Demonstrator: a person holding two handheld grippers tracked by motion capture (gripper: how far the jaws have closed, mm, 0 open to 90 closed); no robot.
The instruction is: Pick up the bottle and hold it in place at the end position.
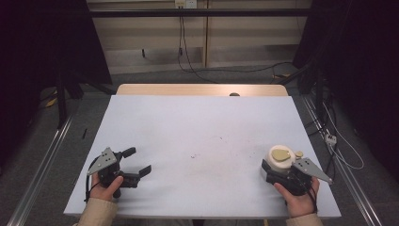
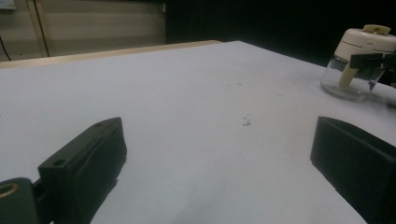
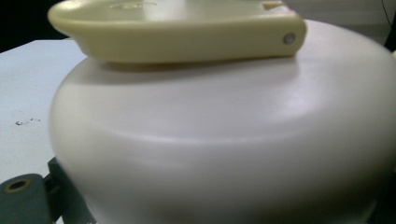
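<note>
At lower right of the high view, the right hand-held gripper (image 1: 277,172) closes around the cream-lidded jar (image 1: 281,157), seemingly grasping it. The left hand-held gripper (image 1: 136,165) rests wide open and empty on the table (image 1: 197,127). Next, the lift probably needs a firm, level hold.

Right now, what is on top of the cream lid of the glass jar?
A yellowish flat handle lies across the cream lid, pinned at one end. The glass jar below looks clear; its contents cannot be made out. The right gripper is at it.

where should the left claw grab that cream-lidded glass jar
Probably low on the jar, around its clear glass body, coming in level from the open table side opposite the right claw. The domed cream lid looks too smooth and rounded to pinch, and the jar stands upright.
</note>
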